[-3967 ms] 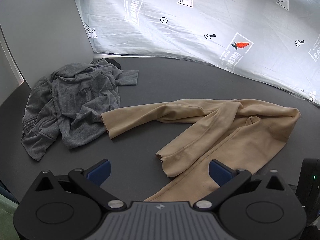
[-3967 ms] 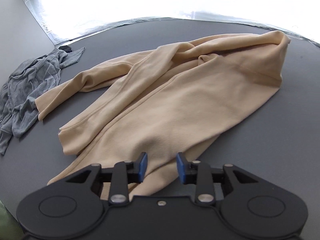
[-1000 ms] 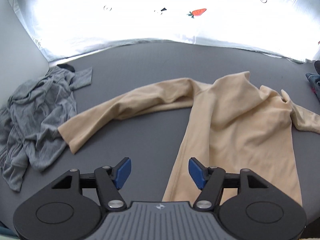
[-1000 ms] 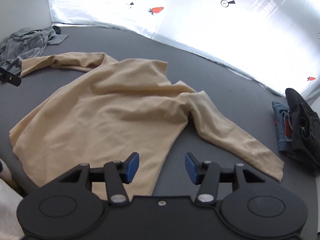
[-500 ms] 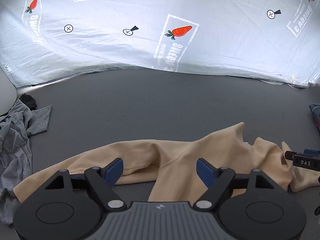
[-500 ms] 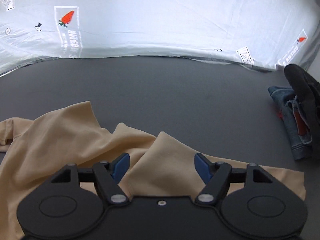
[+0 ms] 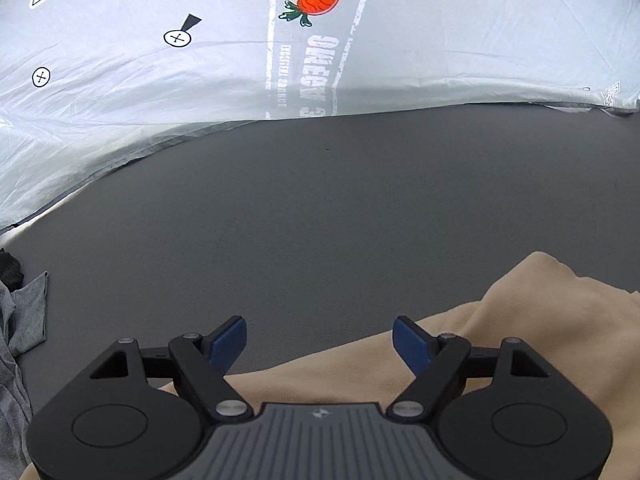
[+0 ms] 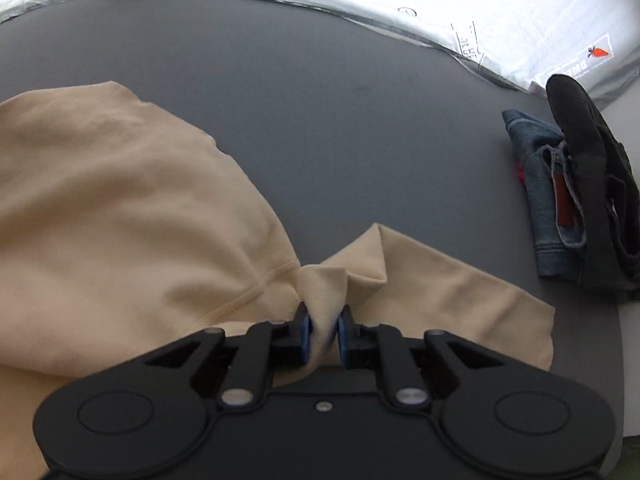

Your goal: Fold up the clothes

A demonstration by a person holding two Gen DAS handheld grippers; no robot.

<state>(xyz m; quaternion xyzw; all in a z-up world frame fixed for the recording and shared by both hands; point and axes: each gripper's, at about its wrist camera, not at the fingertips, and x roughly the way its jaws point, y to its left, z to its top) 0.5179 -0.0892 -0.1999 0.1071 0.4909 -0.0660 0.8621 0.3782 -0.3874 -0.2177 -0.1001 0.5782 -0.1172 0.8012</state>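
A tan long-sleeved top lies spread on the dark grey table. In the right wrist view my right gripper is closing, and its blue pads pinch a bunched fold of the tan top where the sleeve meets the body. The sleeve runs off to the right. In the left wrist view my left gripper stands open low over the far edge of the same tan top. Cloth lies under its jaws, but nothing is gripped.
A grey garment lies heaped at the left edge. Folded blue jeans and a black garment sit at the right of the table. A white sheet printed with carrots rises behind the table.
Both grippers have dropped low onto the far side of the tan top. The right gripper's jaws, wide half a second ago, have closed on a fold. The left stays wide.
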